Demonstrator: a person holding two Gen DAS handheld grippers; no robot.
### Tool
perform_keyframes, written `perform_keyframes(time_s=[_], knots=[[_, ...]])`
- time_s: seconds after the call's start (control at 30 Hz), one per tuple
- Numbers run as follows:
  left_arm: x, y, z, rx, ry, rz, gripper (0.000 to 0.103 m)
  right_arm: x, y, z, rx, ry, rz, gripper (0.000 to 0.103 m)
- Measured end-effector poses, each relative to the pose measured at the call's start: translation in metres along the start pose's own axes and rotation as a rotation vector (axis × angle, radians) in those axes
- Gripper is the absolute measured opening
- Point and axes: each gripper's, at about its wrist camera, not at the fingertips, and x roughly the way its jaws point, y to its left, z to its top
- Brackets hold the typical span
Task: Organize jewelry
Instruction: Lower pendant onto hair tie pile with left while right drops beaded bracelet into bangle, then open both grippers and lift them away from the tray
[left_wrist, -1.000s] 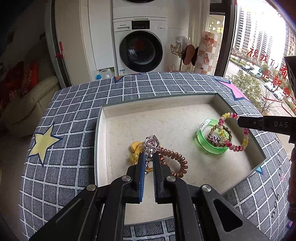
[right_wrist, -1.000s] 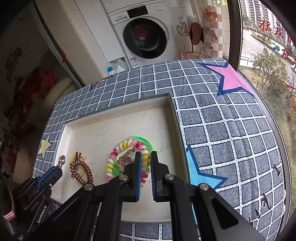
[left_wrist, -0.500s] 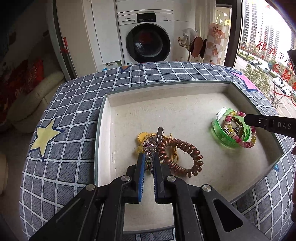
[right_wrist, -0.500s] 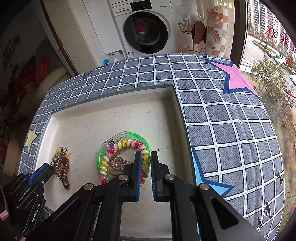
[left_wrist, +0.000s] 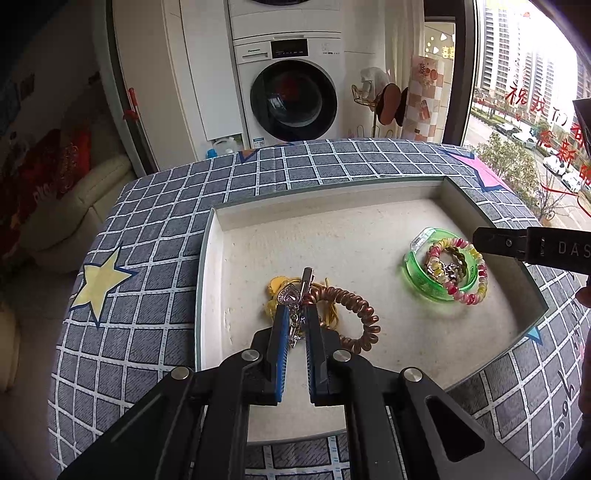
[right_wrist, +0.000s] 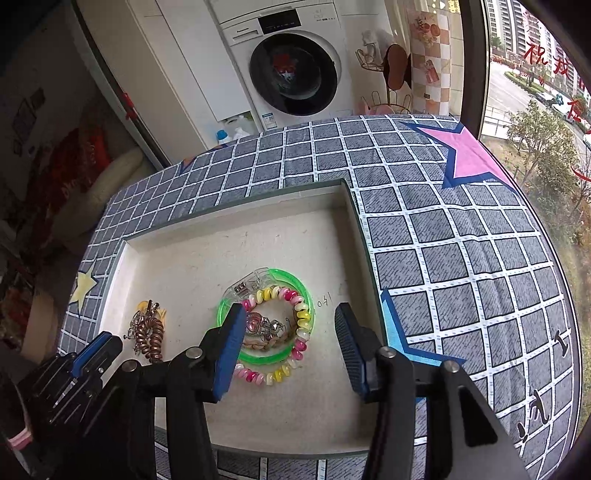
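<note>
My left gripper is shut on a silver heart pendant with its chain hanging between the pads. It hovers just over a copper spiral hair tie and a yellow piece in the cream tray. The jaws of my right gripper are opening, wide apart, pads touching nothing. Below them a pink-and-yellow spiral bracelet lies on a green bangle with small charms inside. In the left wrist view the bangle is at the tray's right, under a right finger.
The tray's right wall stands close to my right gripper. The tray rests on a grey checked cloth with stars. My left gripper shows at the lower left of the right wrist view. A washing machine stands behind the table.
My right gripper's jaws have spread apart and let go of the spiral bracelet, which lies on the green bangle. My left gripper still holds the pendant, closer to the hair tie.
</note>
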Motion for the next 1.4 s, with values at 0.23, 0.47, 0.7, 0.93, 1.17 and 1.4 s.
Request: perform_keyframes(time_s=[0.23,0.47,0.7,0.93,1.17,1.4], knots=[[-0.012,0.000,-0.002,-0.008,-0.016,0.002,0.021,-0.015,0.001,-0.015,0.009,0.002,0.027,0.054],[-0.021,0.001,-0.005,-0.016,-0.017,-0.021,0.021,-0.030,0.002,-0.025,0.015,0.005,0.048,0.055],[-0.026,0.005,-0.005,-0.051,-0.010,-0.043,0.021,-0.039,0.007,-0.033,0.008,0.010,0.060,0.057],[-0.040,0.007,-0.003,-0.057,-0.037,-0.040,0.021,-0.049,0.007,-0.041,0.014,0.004,0.068,0.065],[-0.059,0.012,-0.008,-0.086,-0.117,0.025,0.103,-0.061,0.010,-0.046,0.016,-0.004,0.082,0.076],[-0.077,0.013,-0.019,-0.067,-0.119,0.028,0.103,-0.075,0.013,-0.053,0.023,-0.017,0.107,0.087]])
